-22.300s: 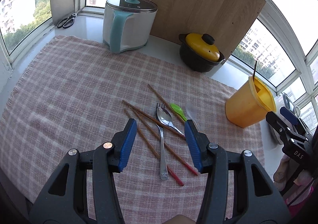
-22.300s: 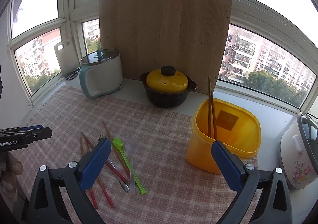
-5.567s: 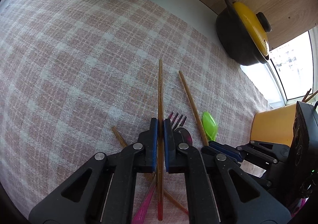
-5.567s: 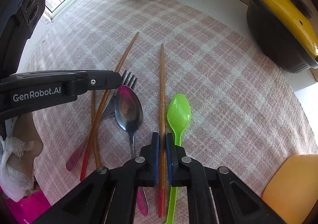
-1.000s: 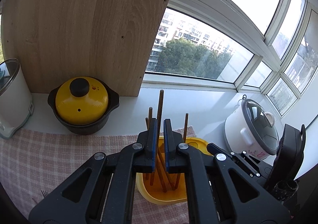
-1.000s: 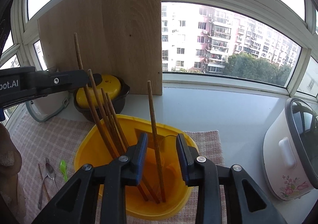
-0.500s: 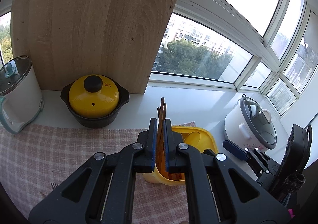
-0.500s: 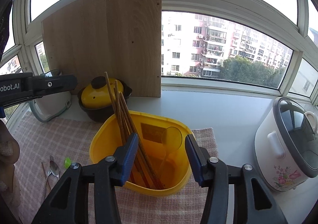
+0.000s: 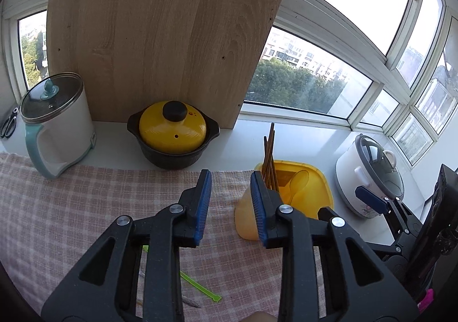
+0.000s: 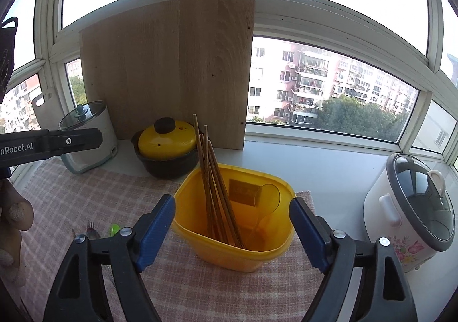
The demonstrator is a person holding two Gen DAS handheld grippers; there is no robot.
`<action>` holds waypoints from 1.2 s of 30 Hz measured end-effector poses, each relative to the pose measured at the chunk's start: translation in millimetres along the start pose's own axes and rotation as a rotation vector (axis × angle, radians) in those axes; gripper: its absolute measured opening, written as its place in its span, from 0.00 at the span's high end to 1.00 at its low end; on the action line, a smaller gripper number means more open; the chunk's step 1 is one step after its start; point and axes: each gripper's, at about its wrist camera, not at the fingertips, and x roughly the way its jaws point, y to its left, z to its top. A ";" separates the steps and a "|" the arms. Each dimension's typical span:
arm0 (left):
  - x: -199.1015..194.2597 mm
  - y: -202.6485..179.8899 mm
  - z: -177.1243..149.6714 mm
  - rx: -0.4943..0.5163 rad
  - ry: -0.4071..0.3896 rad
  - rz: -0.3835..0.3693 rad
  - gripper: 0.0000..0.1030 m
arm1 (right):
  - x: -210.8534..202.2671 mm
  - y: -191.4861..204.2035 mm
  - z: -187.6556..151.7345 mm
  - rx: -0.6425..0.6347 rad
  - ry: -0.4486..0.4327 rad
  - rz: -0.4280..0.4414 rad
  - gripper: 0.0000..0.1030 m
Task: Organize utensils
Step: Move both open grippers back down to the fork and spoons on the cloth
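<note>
Since half a second ago the left gripper (image 9: 230, 203) has let go of the chopstick it carried and its blue pads now stand apart with nothing between them; the right gripper (image 10: 232, 229) has spread wider as well, also holding nothing. All the chopsticks (image 10: 213, 184) now lean together inside the yellow bin (image 10: 237, 253), their tips resting on its floor and their tops tilting toward the yellow-lidded pot (image 10: 166, 147) behind the bin. A clear spoon (image 10: 267, 199) lies against the bin's far wall, hard to make out through the glare. Left of the bin on the checked cloth (image 10: 86, 196), only the fork tines (image 10: 90, 225) and the tip of the green spoon (image 10: 115, 229) show; the rest is hidden behind the right gripper's left finger. From the right wrist view the bin sits directly between the spread fingers, just beyond them. In the left wrist view the bin stands just past the right pad, partly covered by it.
</note>
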 end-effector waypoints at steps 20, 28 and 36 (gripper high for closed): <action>-38.0 71.8 -46.3 -0.090 0.047 0.110 0.68 | -8.6 47.3 -8.3 -0.085 -0.008 0.073 0.08; -43.6 119.3 -91.4 -0.203 0.123 0.159 0.68 | -1.3 70.4 -23.8 -0.208 0.013 0.193 0.06; -39.6 153.5 -141.0 -0.331 0.230 0.167 0.68 | 30.6 95.1 -39.2 -0.328 0.191 0.319 0.22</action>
